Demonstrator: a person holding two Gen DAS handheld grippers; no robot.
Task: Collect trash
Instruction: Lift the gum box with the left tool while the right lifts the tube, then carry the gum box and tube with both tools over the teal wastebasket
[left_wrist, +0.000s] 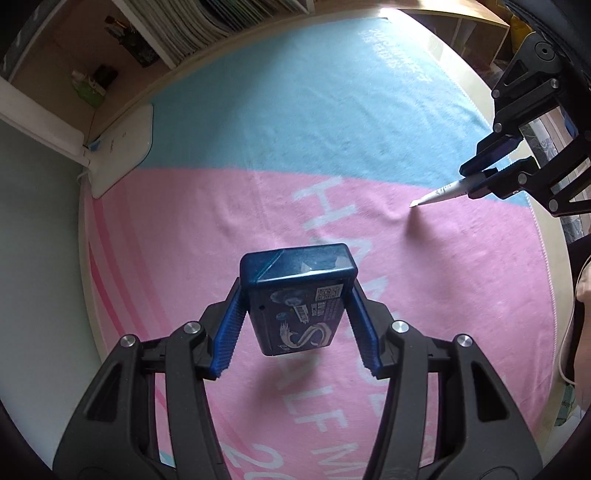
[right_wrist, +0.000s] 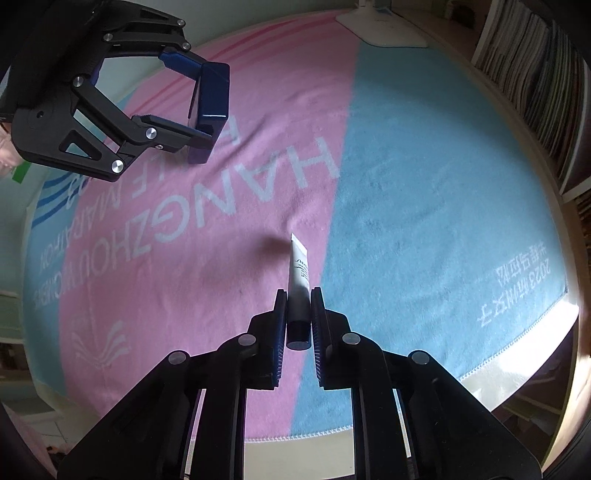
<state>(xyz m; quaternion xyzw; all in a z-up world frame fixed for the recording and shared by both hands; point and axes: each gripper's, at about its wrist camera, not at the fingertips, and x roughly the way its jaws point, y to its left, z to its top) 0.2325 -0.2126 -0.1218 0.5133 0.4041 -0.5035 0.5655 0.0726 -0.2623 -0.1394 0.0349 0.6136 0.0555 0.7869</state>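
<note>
My left gripper (left_wrist: 295, 291) is shut on a dark blue box (left_wrist: 299, 295) with a white swirl print and holds it above the pink part of the towel (left_wrist: 184, 229). The same box (right_wrist: 211, 92) and left gripper (right_wrist: 195, 96) show at the upper left of the right wrist view. My right gripper (right_wrist: 299, 295) is shut on a small white tube (right_wrist: 300, 269) with a dark cap, its flat end pointing down at the towel (right_wrist: 406, 184). In the left wrist view the right gripper (left_wrist: 480, 175) holds the tube (left_wrist: 439, 194) at the right edge.
The pink and light blue towel with white lettering covers a round table. A white flat lamp base (left_wrist: 122, 147) lies at its far left edge. Shelves with stacked papers (left_wrist: 207, 26) stand behind; the stack (right_wrist: 535, 81) also shows at right.
</note>
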